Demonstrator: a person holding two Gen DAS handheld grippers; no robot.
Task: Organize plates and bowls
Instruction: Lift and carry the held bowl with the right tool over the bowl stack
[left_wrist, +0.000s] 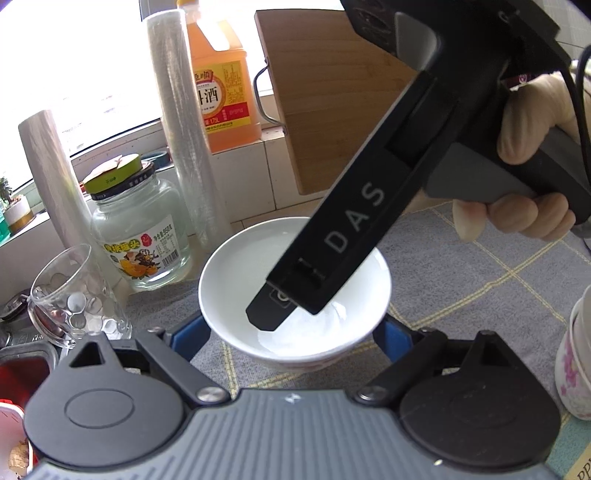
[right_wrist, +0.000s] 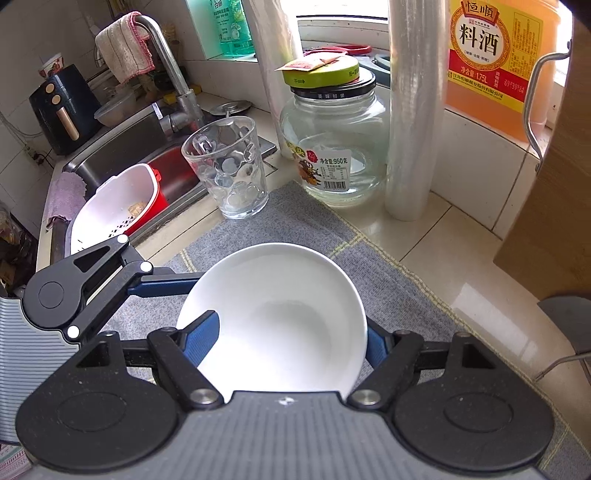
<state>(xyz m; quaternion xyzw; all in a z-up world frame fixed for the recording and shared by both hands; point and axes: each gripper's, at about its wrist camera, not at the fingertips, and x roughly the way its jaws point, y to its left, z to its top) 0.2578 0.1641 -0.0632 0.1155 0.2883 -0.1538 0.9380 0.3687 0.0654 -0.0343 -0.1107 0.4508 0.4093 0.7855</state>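
Your right gripper (right_wrist: 291, 339) is clamped on the rim of the white bowl (right_wrist: 280, 310): one blue finger (right_wrist: 201, 338) lies inside the bowl and the other is outside its right wall. Your left gripper (left_wrist: 293, 338) has its jaws spread apart on both sides of the same bowl, and I cannot tell if they touch it. The bowl sits on the grey mat (right_wrist: 295, 218), near the drinking glass (right_wrist: 229, 170) and the glass jar (right_wrist: 336, 144).
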